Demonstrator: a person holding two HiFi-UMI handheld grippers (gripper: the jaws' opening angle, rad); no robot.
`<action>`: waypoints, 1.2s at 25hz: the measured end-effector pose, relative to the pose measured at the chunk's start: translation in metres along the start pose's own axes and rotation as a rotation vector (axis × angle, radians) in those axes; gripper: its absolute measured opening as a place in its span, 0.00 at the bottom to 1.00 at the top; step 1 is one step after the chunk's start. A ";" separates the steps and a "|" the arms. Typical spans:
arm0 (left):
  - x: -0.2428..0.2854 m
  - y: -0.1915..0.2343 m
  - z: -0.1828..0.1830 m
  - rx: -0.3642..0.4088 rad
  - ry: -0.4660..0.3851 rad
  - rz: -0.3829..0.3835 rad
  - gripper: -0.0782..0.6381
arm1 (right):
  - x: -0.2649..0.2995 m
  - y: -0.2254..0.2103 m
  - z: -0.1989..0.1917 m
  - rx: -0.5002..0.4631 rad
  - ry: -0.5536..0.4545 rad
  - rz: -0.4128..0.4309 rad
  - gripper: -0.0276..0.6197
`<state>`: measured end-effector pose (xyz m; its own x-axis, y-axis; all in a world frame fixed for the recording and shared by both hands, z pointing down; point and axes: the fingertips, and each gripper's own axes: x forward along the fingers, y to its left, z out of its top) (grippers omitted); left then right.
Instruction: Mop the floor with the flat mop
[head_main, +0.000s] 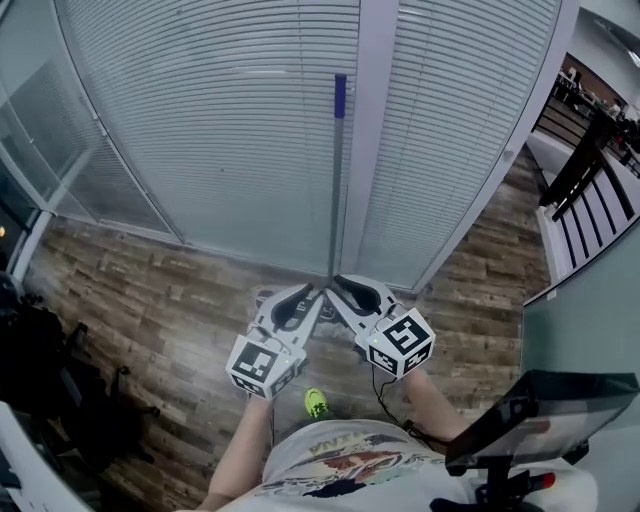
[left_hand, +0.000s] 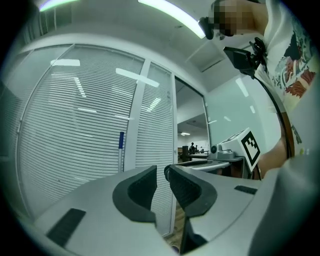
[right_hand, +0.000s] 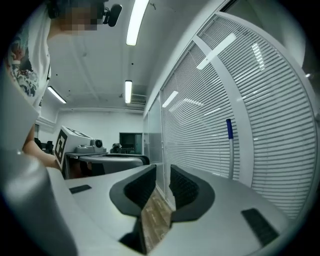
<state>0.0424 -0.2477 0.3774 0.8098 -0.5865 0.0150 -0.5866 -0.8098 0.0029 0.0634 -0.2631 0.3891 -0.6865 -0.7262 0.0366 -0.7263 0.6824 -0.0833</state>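
Note:
The flat mop's handle (head_main: 337, 170), a thin grey pole with a blue top end, stands upright against the blinds of the glass wall. Its lower part and the mop head are hidden behind my grippers in the head view. My left gripper (head_main: 310, 292) and right gripper (head_main: 340, 285) point level with their tips close together just below the visible pole. Neither holds it. In the left gripper view the jaws of the left gripper (left_hand: 161, 175) stand nearly together with nothing between them, and the handle (left_hand: 121, 150) is off to their left. The right gripper (right_hand: 163, 175) is likewise shut and empty, with the handle (right_hand: 229, 135) to its right.
A curved glass wall with white blinds (head_main: 230, 120) and a white post (head_main: 372, 130) rises straight ahead over a wood-plank floor (head_main: 170, 300). Dark equipment (head_main: 45, 385) sits at the left, a black screen on a stand (head_main: 540, 410) at the lower right. A green shoe (head_main: 317, 403) shows below the grippers.

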 end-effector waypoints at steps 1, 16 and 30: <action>0.004 0.011 -0.001 0.002 -0.001 -0.005 0.19 | 0.008 -0.006 -0.001 -0.002 0.000 -0.015 0.15; 0.121 0.154 -0.022 0.007 0.035 0.019 0.28 | 0.134 -0.151 -0.008 -0.017 0.069 -0.108 0.22; 0.299 0.267 -0.019 0.017 0.004 0.109 0.31 | 0.221 -0.346 -0.023 -0.028 0.090 -0.117 0.33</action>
<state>0.1281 -0.6390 0.4015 0.7408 -0.6714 0.0185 -0.6712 -0.7411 -0.0162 0.1619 -0.6577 0.4489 -0.5964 -0.7914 0.1341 -0.8015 0.5963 -0.0458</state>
